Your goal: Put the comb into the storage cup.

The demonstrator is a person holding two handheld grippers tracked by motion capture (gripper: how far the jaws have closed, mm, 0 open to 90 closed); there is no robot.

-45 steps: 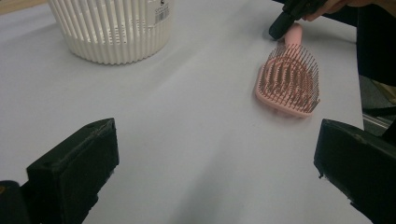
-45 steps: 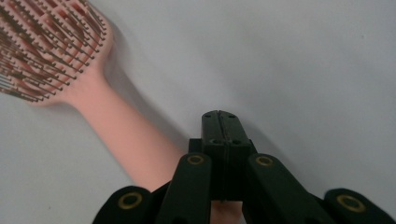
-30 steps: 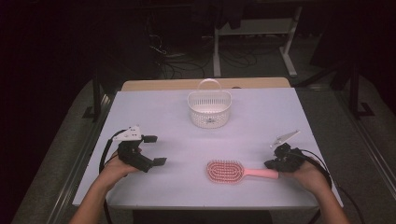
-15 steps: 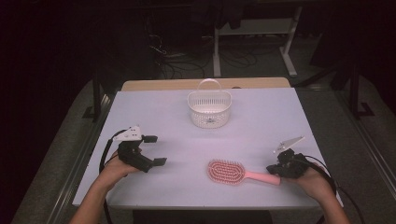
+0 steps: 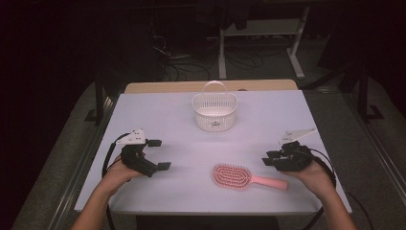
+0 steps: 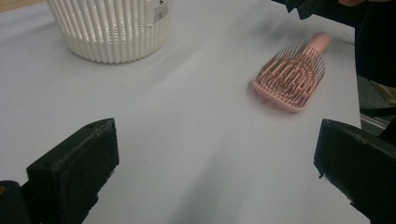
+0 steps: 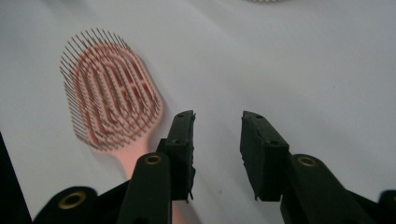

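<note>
- Pink hairbrush (image 5: 233, 176), pink bristles
- White slotted basket (image 5: 215, 109)
- Pale lilac-white table (image 5: 158, 111)
- Black jaws on right gripper (image 7: 217, 135), brass-coloured rivets

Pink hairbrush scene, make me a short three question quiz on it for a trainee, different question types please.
1. True or false: the pink plastic hairbrush lies bristles up on the white table.
2. Multiple choice: the left gripper has its jaws A) open with nothing between them, B) shut on the brush, C) shut on the basket handle.
3. Fill in: the brush handle points toward the ___ gripper.

Key
1. True; the bristles stand upward in the right gripper view.
2. A; the left gripper view shows bare table between the jaws, with the white slatted plastic basket farther off.
3. Right; the right gripper is open beside the handle, not gripping it.
</note>
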